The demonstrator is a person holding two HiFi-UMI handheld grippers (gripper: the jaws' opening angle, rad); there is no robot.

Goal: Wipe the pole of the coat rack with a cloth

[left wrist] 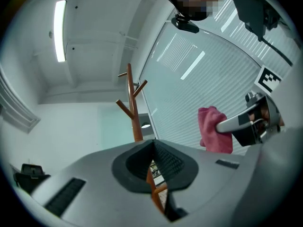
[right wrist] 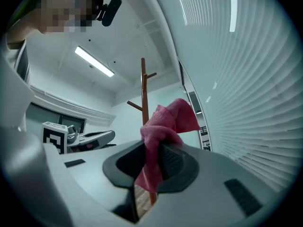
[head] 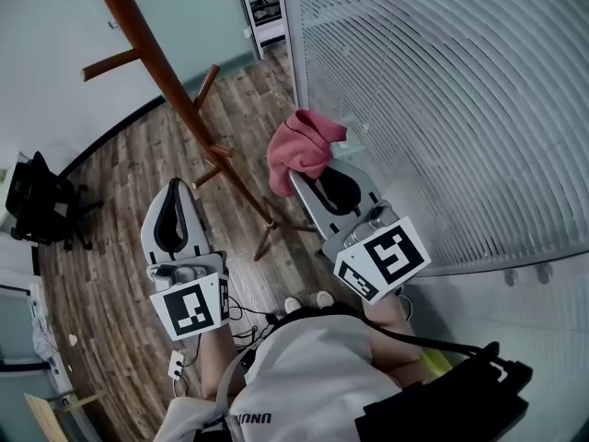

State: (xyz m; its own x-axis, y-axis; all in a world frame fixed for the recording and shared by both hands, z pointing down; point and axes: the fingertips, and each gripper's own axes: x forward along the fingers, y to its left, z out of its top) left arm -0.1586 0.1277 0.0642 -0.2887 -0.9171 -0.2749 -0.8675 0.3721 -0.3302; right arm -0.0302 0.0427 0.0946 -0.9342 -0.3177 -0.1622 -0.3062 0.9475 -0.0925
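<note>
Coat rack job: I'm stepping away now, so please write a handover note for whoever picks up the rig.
Left gripper: jaws shut, nothing in them.
Right gripper: jaws shut on the pink cloth.
The pole stands on the floor, ahead and between the two grippers. The cloth is to its right, not touching it.
Done: cloth is in hand.
Left: bring the cloth to the pole and wipe along it.

The wood-plank floor (head: 120, 215) carries the coat rack (head: 166, 76) and a black office chair (head: 37, 205).
</note>
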